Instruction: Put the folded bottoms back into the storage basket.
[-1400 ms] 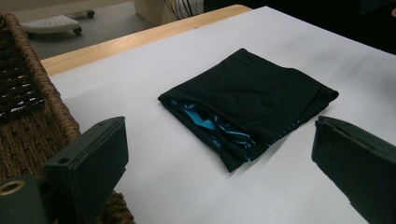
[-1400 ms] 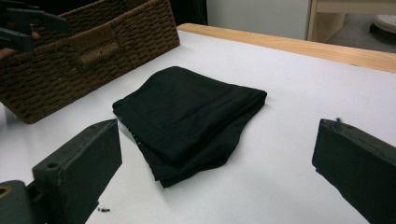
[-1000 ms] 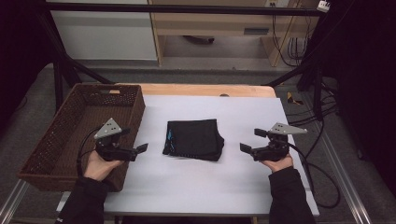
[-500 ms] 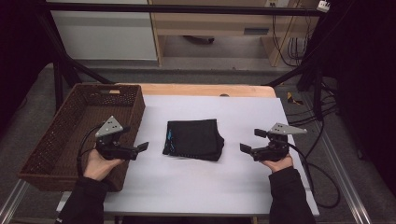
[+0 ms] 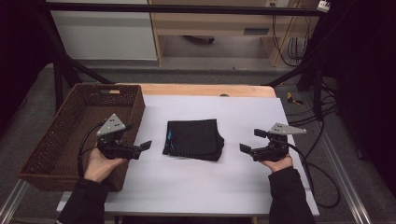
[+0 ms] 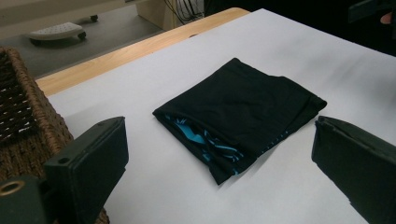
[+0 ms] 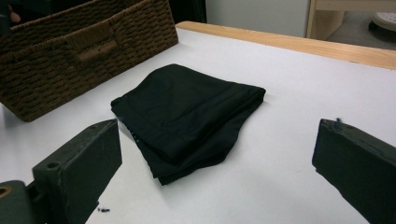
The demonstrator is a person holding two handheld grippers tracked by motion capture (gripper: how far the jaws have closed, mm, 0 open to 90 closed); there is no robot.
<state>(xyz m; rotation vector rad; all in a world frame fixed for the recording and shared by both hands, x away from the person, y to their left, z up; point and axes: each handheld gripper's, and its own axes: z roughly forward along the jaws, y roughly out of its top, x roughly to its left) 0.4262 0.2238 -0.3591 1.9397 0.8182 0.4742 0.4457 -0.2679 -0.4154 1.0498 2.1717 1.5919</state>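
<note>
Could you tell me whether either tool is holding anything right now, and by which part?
Nothing is held: the left tool and right tool are both open, each apart from the folded black garment.

Folded black garment [image 5: 194,139] with blue inner print, flat at mid-table.

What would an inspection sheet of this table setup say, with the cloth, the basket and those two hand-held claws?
Surface: white table top with a wooden strip along the far edge; a few dark specks in the right gripper view.
Job's things: folded black garment lying flat mid-table, blue print showing at its open edge; untouched.
Clutter: brown wicker basket at the table's left edge.
Grippers: left gripper and right gripper both open, held either side of the garment, apart from it.
Cables: one trails from each gripper; more hang behind the table at the right.
Surroundings: black frame bars, wooden furniture, grey floor.
</note>
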